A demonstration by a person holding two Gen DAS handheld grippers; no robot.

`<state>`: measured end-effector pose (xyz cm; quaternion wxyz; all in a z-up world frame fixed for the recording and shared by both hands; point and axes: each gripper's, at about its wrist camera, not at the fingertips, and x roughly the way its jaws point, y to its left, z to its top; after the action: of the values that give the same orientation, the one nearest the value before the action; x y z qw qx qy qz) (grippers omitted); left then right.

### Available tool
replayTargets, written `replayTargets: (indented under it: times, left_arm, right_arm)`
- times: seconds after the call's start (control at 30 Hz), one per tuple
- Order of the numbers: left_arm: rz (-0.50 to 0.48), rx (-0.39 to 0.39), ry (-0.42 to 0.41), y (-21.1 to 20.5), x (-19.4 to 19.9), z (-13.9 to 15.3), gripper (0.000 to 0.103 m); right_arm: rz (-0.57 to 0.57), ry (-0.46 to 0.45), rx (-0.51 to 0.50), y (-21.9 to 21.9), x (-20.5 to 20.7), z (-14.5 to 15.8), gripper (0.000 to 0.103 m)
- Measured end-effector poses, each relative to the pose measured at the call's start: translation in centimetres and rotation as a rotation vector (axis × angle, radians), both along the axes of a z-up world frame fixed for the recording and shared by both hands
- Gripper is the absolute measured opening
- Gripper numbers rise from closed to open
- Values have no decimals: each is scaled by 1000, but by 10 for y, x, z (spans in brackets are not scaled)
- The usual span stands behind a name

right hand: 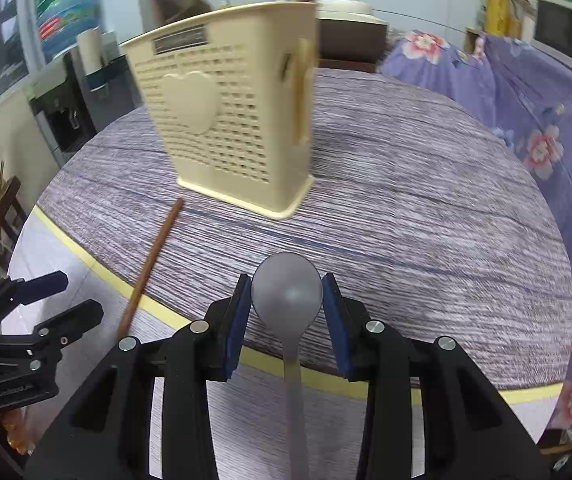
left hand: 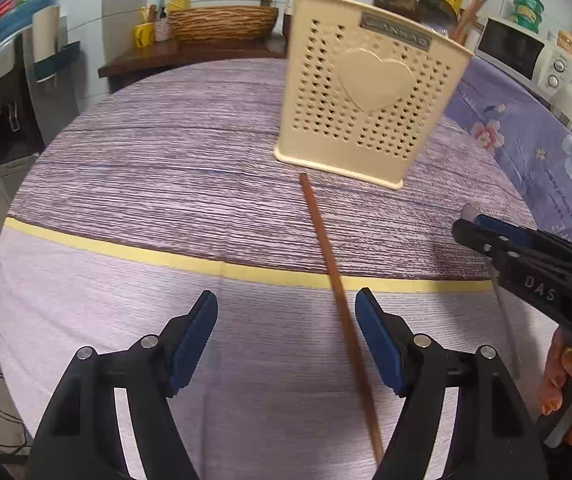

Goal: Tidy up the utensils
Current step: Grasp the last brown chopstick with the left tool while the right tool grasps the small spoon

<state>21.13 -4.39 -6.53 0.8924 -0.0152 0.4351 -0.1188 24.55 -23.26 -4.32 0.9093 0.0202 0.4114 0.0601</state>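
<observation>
Item: right gripper (right hand: 287,296), lower centre of its own view, blue pads clamped on the bowl of a grey spoon (right hand: 288,294); handle runs down toward the camera.

Item: left gripper (left hand: 286,308), bottom of its view, jaws spread wide, holding nothing.

Item: brown chopstick (left hand: 336,280), lying on the striped tablecloth (left hand: 145,168), passing between the left jaws without touching either pad.

Item: cream perforated utensil holder (left hand: 370,96), upright, upper centre, beyond the chopstick's far tip; utensils stand inside.

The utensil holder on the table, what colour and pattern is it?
The utensil holder is cream, perforated with small holes, with a raised heart; clearest in the left wrist view.
</observation>
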Motion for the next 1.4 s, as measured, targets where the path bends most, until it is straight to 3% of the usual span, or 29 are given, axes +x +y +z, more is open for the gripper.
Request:
replayTargets:
  times: [0.43, 0.57, 0.7, 0.83, 1.0, 1.23, 1.4]
  left_arm:
    - [13, 113, -3, -28, 18, -12, 70]
    - [12, 150, -11, -33, 34, -11, 61]
    - [14, 152, 5, -34, 58, -8, 43]
    - [4, 157, 33, -40, 81, -5, 33]
    - [15, 161, 43, -43, 93, -4, 10]
    - [31, 102, 47, -37, 95, -2, 8]
    - [35, 33, -33, -23, 81, 30, 8]
  right_arm:
    - [-4, -24, 23, -13, -12, 4, 37]
    - [8, -20, 22, -7, -12, 3, 37]
    - [10, -13, 28, -5, -10, 1, 37]
    - [13, -12, 31, -4, -9, 1, 37]
    - [15, -13, 31, -3, -8, 0, 37]
    - [12, -19, 43, -3, -8, 3, 37]
    - [30, -39, 99, -8, -12, 13, 37]
